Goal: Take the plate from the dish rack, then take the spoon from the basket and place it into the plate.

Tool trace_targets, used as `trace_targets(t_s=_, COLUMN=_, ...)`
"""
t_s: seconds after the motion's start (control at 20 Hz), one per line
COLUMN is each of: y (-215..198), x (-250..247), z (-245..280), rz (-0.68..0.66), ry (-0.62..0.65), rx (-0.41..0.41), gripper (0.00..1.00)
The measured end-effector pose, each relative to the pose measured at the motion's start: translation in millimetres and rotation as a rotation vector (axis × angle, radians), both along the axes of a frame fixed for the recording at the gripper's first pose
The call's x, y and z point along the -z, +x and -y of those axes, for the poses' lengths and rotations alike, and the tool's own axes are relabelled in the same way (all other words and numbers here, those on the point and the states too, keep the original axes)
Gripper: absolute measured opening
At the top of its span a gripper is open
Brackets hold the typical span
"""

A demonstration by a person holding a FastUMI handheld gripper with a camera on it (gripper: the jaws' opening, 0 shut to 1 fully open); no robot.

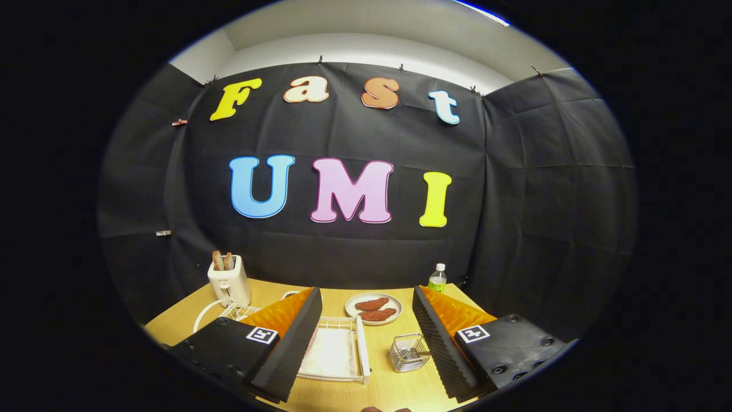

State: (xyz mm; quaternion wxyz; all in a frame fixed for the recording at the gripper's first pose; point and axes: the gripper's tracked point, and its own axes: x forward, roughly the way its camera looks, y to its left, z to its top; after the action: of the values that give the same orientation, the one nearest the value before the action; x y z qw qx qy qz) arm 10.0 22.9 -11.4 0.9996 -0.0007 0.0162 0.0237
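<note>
toaster (229, 281) with toast, left | green bottle (437, 278) at back | wooden table (394, 389)

Booth backdrop and desk

A black cloth wall (366, 252), creased in squares, is hung with small clips along its top edge and wrapped around three sides of a light wooden desk (394, 389). A white wall (366, 48) and a pale ceiling (400, 17) are seen above.

1. The tool (366, 337) is held level, its two fingers spread wide apart.
2. Both fingers (289, 343) are free, their black ribbed pads facing each other and nothing pressed between them.
3. Each finger's base bears a square marker.
</note>
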Motion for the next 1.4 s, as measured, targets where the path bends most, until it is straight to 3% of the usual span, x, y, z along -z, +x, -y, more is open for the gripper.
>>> trace_targets(t_s=0.65, y=17, x=11, z=-16, rz=-0.055, ry=-0.028, rx=-0.027, gripper=0.98)
trace_targets(t_s=1.1, y=75, x=47, z=-53, rz=-0.271, ry=-0.113, rx=-0.093, gripper=0.98)
trace_targets(t_s=1.4, y=115, x=109, z=-91, rz=-0.483, ry=-0.126, rx=-0.126, gripper=0.98)
